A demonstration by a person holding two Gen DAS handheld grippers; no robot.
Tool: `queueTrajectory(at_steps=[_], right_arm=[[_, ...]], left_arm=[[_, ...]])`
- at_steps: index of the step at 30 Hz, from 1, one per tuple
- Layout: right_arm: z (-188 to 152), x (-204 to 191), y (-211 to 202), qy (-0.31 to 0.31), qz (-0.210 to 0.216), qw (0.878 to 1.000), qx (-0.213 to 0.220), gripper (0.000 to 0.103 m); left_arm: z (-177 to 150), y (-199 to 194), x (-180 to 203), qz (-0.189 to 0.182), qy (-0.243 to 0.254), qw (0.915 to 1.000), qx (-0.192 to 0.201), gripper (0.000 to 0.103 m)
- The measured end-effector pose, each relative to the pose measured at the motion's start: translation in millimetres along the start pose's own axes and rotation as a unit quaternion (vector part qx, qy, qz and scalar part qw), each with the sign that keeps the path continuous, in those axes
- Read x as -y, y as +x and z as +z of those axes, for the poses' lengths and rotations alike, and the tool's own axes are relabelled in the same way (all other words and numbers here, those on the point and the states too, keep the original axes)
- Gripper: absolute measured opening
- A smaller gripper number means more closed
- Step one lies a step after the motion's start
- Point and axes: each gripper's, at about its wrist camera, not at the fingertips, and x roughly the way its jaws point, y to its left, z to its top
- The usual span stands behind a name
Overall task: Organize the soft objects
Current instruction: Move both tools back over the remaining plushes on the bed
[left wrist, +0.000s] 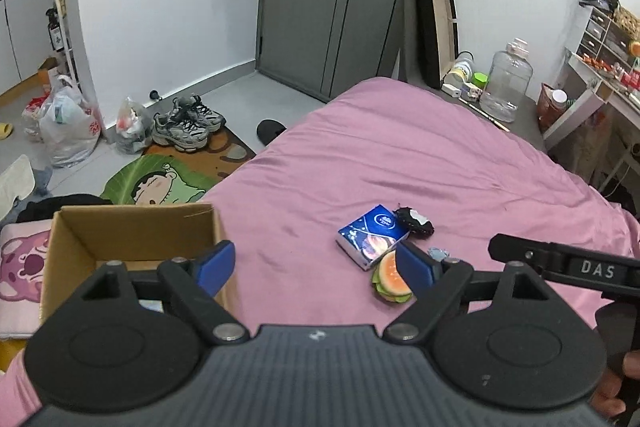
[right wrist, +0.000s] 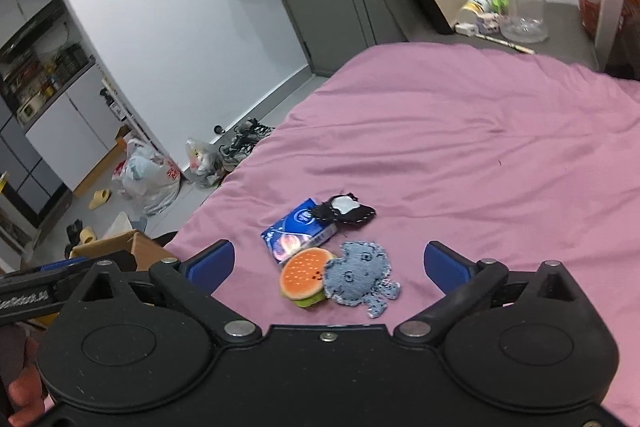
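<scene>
Several soft things lie close together on the pink bed (left wrist: pixel 400 155): a plush hamburger (left wrist: pixel 391 279) (right wrist: pixel 303 277), a blue tissue pack (left wrist: pixel 372 235) (right wrist: pixel 298 231), a black and white plush (left wrist: pixel 414 221) (right wrist: pixel 346 209) and a denim plush figure (right wrist: pixel 360 277), mostly hidden in the left wrist view. An open cardboard box (left wrist: pixel 132 239) stands at the bed's left edge. My left gripper (left wrist: pixel 316 267) is open and empty, between box and hamburger. My right gripper (right wrist: pixel 329 263) is open and empty, above the hamburger and denim plush.
Off the bed's left side lie sneakers (left wrist: pixel 188 123), plastic bags (left wrist: pixel 68 127) and a cartoon mat (left wrist: pixel 160 183). A clear jug (left wrist: pixel 506 83) and small items sit on a grey surface beyond the bed. The right gripper's body (left wrist: pixel 568 267) shows at right.
</scene>
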Motion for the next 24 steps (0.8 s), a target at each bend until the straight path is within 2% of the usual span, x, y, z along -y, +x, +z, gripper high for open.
queueTrajectory(at_steps=[5, 7, 14, 19, 24], right_arm=[[-5, 20, 11, 0.011, -0.001, 1.0, -0.014, 0.093], [-7, 28, 16, 0.017, 0.0, 1.0, -0.024, 0.086], [-12, 50, 39, 0.034, 0.03, 0.997, -0.055, 0.072], [-13, 59, 59, 0.037, 0.045, 0.995, -0.075, 0.067], [-16, 65, 77, 0.029, 0.065, 0.994, -0.085, 0.065]], left_arm=[[1, 14, 15, -0.01, 0.005, 0.9999, -0.01, 0.086], [1, 20, 20, -0.01, 0.003, 0.9998, -0.015, 0.086], [1, 44, 38, -0.013, 0.012, 0.9996, -0.024, 0.085], [-3, 70, 43, -0.016, 0.002, 0.9984, -0.054, 0.076], [-7, 93, 48, -0.016, -0.007, 0.9969, -0.077, 0.06]])
